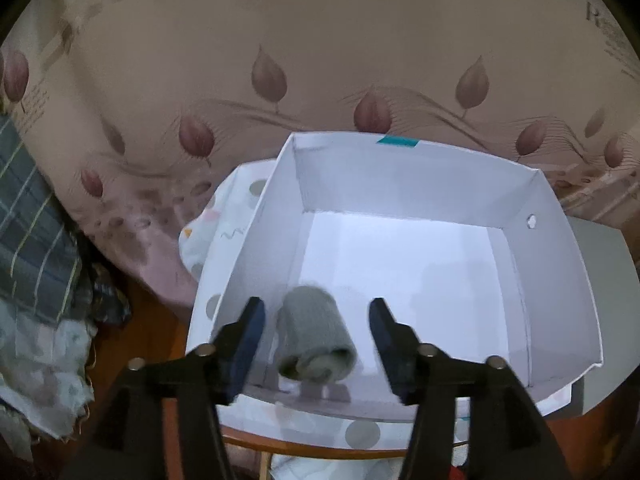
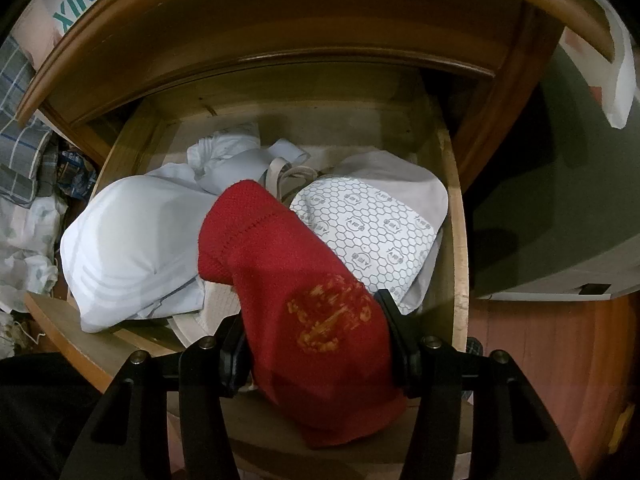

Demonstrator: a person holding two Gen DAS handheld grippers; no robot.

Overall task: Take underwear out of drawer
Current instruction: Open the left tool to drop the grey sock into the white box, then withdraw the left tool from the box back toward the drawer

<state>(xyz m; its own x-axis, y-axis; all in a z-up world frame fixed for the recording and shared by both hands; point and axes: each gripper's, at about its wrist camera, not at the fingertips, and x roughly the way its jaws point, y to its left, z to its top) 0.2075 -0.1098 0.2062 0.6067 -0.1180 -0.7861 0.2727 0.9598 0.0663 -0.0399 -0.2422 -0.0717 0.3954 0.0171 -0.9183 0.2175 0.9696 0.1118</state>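
Risk first: red knitted garment [image 2: 304,300] clamped only at its lower part by the right hand-held gripper [image 2: 316,344], with the free upper end draped over the pile in the drawer [image 2: 456,216]. Could drag the beige straps [image 2: 284,176] or the honeycomb-printed pad [image 2: 372,232] along on the way up, since the red cloth lies touching both. Could also slip, being bulky and soft, if pulled sharply against the drawer's front rail. White bra [image 2: 132,248] just beside it at the left, likely to shift too.

Second risk on the other side: grey rolled garment [image 1: 316,340] lying free on the floor of the white box [image 1: 560,240], near its front wall, between the pads of the left hand-held gripper [image 1: 316,320] but touched by neither. Pads could nudge or catch the roll on withdrawal if not lifted straight. Box perched on a small round wooden bench [image 1: 304,444], front edge near the rim, so a knock may tip it.

Pose: left hand-held gripper spread wide, angled downward into the box, empty. Right hand-held gripper pitched steeply down over the drawer's front, closed on the red cloth, both pads pressed into it. More underwear left in the drawer; task judged partway through.
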